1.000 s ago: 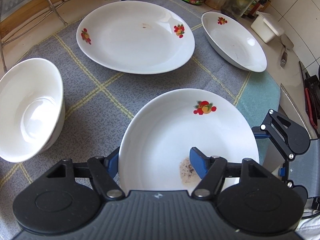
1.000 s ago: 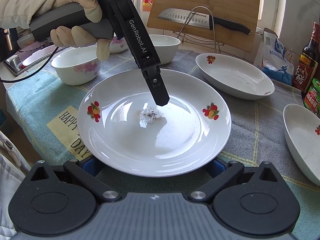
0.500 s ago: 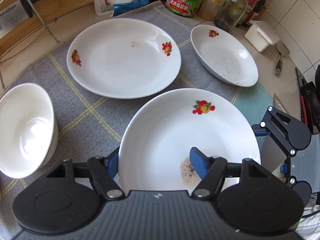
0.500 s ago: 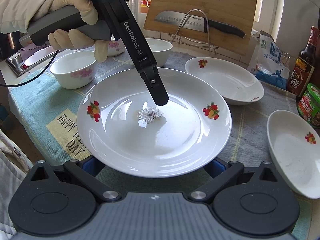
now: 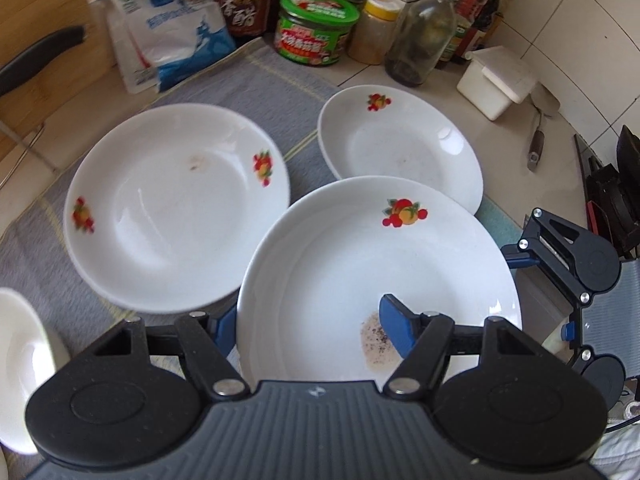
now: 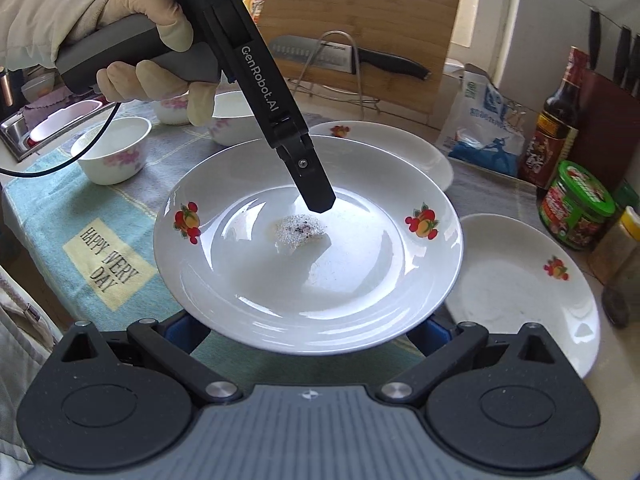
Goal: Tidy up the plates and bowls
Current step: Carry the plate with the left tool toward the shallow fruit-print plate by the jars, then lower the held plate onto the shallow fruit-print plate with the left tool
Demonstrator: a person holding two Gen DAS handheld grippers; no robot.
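Left tongs clamp the speckled plate's near rim; right tongs, spread wide, reach beneath it

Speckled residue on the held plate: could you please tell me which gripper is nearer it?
Left. The left gripper has one finger right beside the residue on the plate; the right gripper is at the plate's rim.

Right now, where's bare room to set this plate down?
Bare spots for the held plate: grey cloth between the large plate and the white bag; teal cloth near the small bowl; crowded by the jars.
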